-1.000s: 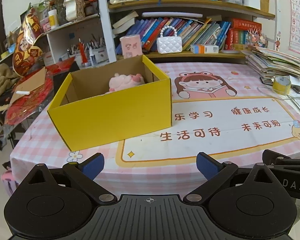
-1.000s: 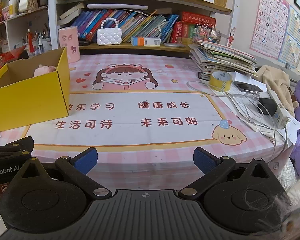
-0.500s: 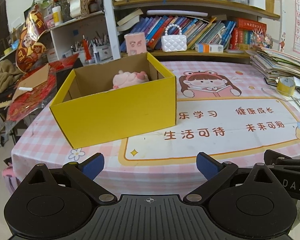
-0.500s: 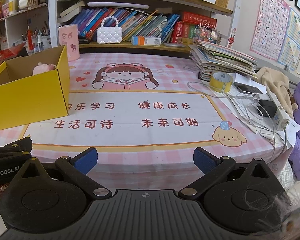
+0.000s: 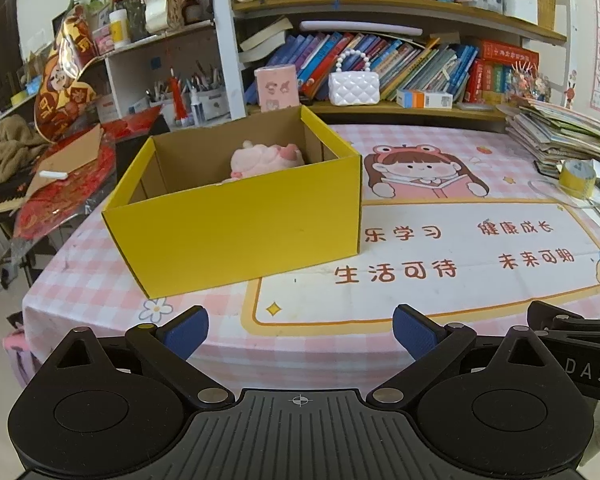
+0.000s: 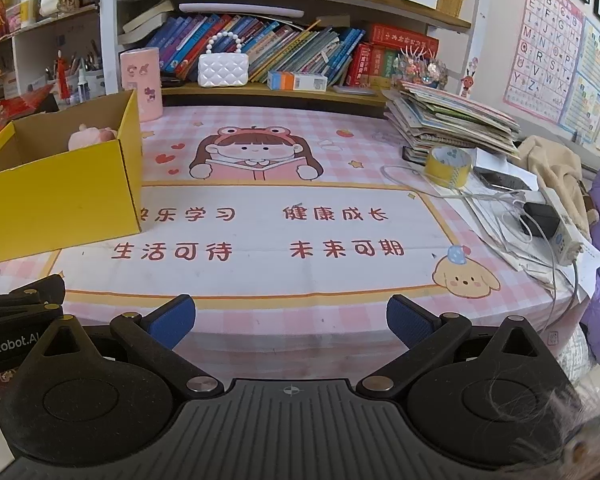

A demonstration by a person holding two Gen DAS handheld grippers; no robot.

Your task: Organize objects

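Both our grippers, left [image 5: 300, 326] and right [image 6: 290, 318], hover spread wide and empty before the yellow box [image 5: 236, 208]. A pink plush toy [image 5: 266, 159], partly hidden, sits inside. Next, we'd reach slowly for the tape roll [image 6: 448, 166], far right of the box.

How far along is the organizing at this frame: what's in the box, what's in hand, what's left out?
Done: one pink plush toy already sits inside the yellow box. In hand: nothing; the left gripper and right gripper are both open and empty at the near table edge. Left: possibly the yellow tape roll and cables by the book stack; the mat's centre holds no loose items.
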